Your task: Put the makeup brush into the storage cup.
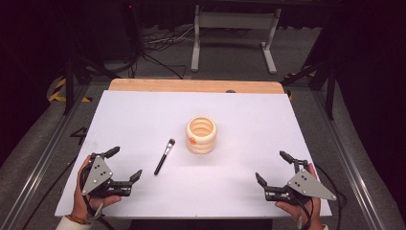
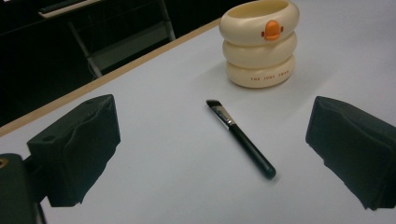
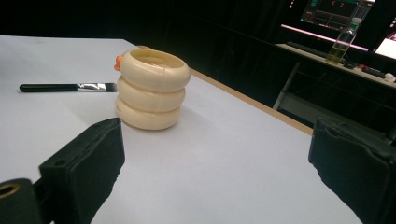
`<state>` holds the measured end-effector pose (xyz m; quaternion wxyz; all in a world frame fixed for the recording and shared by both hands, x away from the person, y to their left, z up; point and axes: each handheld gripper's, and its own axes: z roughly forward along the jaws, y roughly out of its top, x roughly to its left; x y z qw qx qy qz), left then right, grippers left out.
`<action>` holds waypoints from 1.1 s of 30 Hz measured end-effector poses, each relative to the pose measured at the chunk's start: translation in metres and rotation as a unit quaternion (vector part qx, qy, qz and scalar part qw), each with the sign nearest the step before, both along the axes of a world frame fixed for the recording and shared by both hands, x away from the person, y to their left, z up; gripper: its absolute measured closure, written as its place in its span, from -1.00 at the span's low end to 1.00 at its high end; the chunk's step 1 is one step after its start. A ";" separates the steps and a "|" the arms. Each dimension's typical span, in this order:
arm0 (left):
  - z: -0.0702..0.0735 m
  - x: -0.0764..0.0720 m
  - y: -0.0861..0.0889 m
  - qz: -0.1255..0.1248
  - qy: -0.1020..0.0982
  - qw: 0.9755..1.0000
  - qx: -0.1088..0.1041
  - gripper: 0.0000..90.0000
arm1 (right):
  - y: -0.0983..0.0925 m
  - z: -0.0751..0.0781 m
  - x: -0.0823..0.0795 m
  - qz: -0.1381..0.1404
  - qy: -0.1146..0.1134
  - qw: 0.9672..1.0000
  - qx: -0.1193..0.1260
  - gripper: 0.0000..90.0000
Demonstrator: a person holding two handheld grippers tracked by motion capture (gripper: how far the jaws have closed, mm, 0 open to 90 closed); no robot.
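Note:
A cream ringed cup (image 1: 201, 134) with an orange duck-bill mark stands upright near the table's middle; the same cup (image 2: 259, 43) (image 3: 152, 88) is ahead of both grippers. A black-handled makeup brush (image 1: 164, 156) lies flat on the white tabletop to the cup's left, bristles toward the far side. The brush (image 2: 240, 138) lies between the left jaws' line of sight, well ahead of them, and the brush (image 3: 67, 87) lies behind the cup. My left gripper (image 1: 124, 164) rests open at the near left, nothing in it. My right gripper (image 1: 274, 167) stands open at the near right, nothing in it.
The white tabletop (image 1: 143, 115) has a wooden strip (image 1: 196, 86) along its far edge. Beyond it stand a white metal frame (image 1: 234, 33), cables on the floor and dark stands. A desk with a bottle (image 3: 343, 44) and screens lies far off.

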<state>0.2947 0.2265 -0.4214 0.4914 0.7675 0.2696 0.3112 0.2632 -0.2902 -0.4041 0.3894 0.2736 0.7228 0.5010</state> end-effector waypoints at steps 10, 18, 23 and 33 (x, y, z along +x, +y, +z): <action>-0.001 -0.002 -0.004 -0.007 0.009 1.000 0.005 -0.90 | 0.006 -0.007 0.005 0.004 0.019 1.000 -0.018 -0.90; 0.006 0.015 -0.014 0.001 0.055 0.998 0.020 -0.83 | 0.005 -0.012 0.009 -0.001 0.036 0.999 -0.028 -0.87; 0.013 0.030 -0.026 0.016 0.093 0.995 0.045 -0.75 | 0.006 -0.015 0.012 -0.002 0.048 0.998 -0.035 -0.87; 0.015 0.071 -0.064 -0.003 0.229 0.967 0.110 -0.65 | 0.004 -0.020 0.017 -0.007 0.064 0.997 -0.046 -0.86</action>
